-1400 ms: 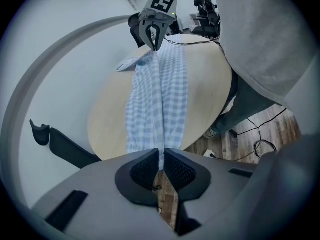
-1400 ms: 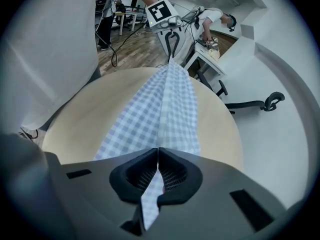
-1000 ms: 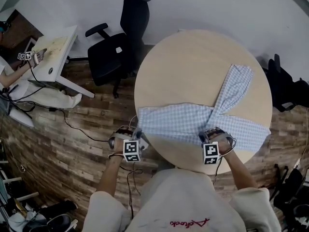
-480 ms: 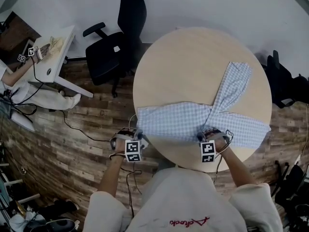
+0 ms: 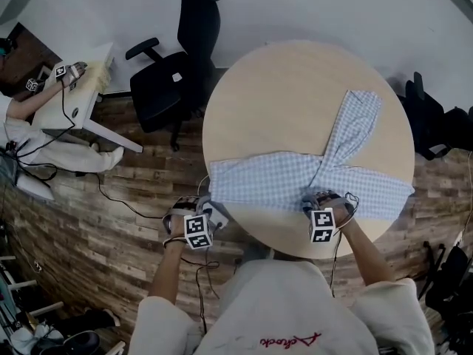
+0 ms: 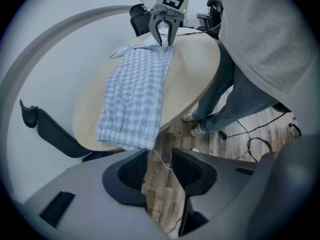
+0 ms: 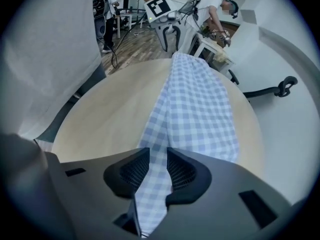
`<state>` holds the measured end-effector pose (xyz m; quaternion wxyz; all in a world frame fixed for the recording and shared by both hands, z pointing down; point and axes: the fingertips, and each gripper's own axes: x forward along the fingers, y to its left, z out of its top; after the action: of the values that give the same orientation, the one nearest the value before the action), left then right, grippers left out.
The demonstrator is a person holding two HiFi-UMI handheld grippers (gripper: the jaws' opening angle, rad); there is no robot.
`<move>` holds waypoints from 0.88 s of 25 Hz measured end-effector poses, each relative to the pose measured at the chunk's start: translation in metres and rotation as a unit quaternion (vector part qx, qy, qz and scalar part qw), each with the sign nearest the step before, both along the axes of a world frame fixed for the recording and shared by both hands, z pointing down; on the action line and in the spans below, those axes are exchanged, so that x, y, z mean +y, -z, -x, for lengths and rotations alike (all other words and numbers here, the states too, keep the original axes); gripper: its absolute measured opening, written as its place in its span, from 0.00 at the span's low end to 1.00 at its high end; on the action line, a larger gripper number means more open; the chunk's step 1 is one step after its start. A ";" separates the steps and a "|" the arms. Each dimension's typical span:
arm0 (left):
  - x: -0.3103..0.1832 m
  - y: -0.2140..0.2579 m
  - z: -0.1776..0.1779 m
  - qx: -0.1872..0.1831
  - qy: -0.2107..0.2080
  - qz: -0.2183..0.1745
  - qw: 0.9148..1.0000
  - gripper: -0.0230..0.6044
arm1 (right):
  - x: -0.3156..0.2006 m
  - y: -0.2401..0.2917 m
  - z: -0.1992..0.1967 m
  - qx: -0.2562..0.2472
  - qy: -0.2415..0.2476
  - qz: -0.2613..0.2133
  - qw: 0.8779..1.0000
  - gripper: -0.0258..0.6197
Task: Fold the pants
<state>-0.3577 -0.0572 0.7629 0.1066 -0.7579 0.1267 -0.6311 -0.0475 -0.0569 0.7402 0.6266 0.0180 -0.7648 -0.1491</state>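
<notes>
While the checked pants [image 5: 281, 183] lie across the near half of the round worktop [image 5: 288, 95], from 8 to 4 o'clock with one leg angled toward 2 o'clock, both pairs of jaws have just been opening. The left gripper [image 5: 199, 211] hangs released off the rim at 7 o'clock, only floor [image 6: 159, 176] between its jaws; the right gripper [image 5: 324, 202], at 5 o'clock, stands released with the pants between its parted jaws.
</notes>
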 end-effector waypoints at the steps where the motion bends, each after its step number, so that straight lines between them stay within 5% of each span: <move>1: 0.001 0.004 -0.001 0.008 0.009 -0.004 1.000 0.27 | 0.001 0.003 0.001 -0.011 -0.007 -0.007 1.000 0.22; 7: -0.010 0.038 -0.038 0.059 0.033 -0.058 0.996 0.27 | 0.004 0.020 -0.004 -0.057 -0.039 -0.045 0.997 0.23; 9: -0.016 0.050 -0.058 0.080 0.045 -0.075 0.993 0.26 | 0.003 0.027 -0.010 -0.081 -0.066 -0.055 0.993 0.16; 12: -0.019 0.067 -0.095 0.123 0.071 -0.086 0.986 0.13 | -0.001 0.044 -0.022 -0.147 -0.142 -0.058 0.977 0.10; 15: -0.008 0.076 -0.141 0.155 0.094 -0.070 0.981 0.09 | 0.000 0.065 -0.043 -0.236 -0.235 -0.040 0.942 0.09; 18: 0.002 0.089 -0.194 0.209 0.137 -0.050 0.967 0.09 | 0.001 0.090 -0.077 -0.327 -0.322 -0.018 0.888 0.08; 22: 0.004 0.120 -0.256 0.325 0.231 -0.039 0.916 0.09 | 0.010 0.115 -0.124 -0.412 -0.387 0.003 0.825 0.08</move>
<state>-0.1015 -0.0530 0.6431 -0.0600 -0.8662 0.3502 -0.3514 0.0767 -0.0472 0.6250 0.2597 0.3706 -0.8824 0.1288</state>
